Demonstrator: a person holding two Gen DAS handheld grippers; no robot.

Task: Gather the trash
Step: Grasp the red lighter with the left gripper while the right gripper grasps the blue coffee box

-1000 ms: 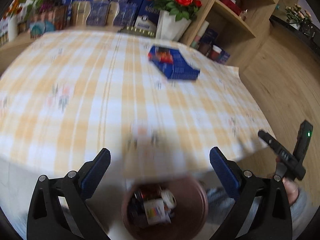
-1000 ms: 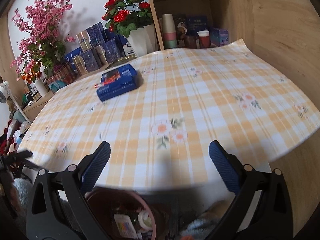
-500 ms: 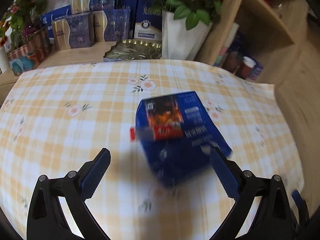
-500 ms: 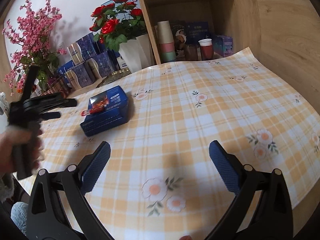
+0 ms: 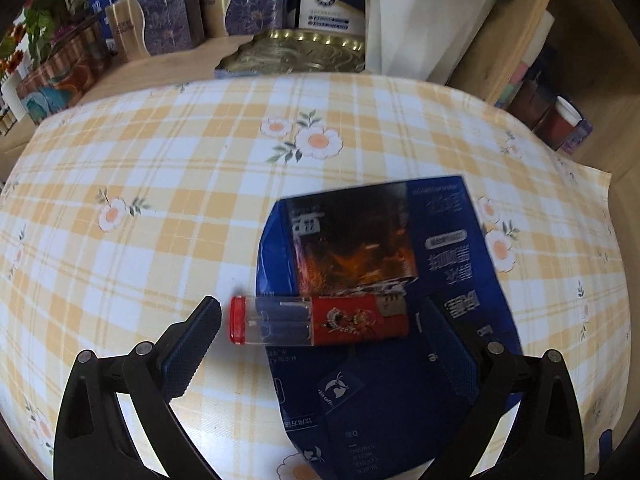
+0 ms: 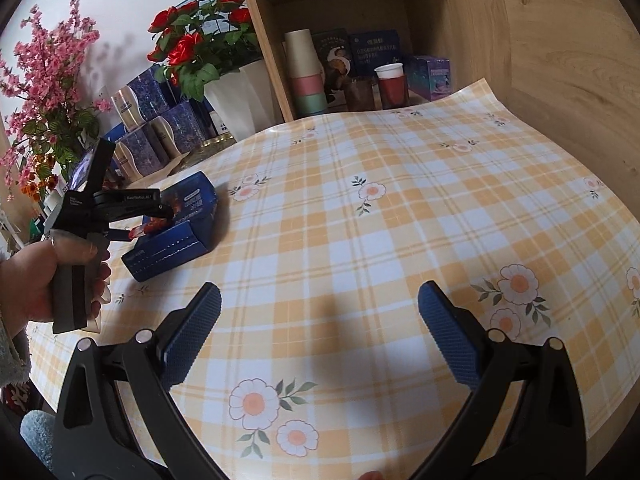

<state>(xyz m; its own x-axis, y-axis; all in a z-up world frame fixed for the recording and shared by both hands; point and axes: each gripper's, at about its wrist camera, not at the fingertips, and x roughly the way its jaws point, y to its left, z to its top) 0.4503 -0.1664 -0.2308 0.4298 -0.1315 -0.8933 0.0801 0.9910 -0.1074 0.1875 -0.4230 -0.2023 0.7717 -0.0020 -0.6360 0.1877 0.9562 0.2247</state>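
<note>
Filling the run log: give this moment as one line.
left gripper: open, straddling lighter on blue box | right gripper: open, empty, over tablecloth

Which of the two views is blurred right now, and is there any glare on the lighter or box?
Left wrist view: the blue box and the far shelf look slightly soft, the lighter is sharp with small highlights on its clear end, and the fisheye bends the tablecloth. Right wrist view: sharp, evenly daylit, with soft shadows under the open right gripper.

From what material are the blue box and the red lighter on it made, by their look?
Blue box: seems printed cardboard with a slightly glossy finish; folded edges and flat panels show. Red lighter: seems plastic, one end clear and see-through, with a metal-looking cap at the other end.
</note>
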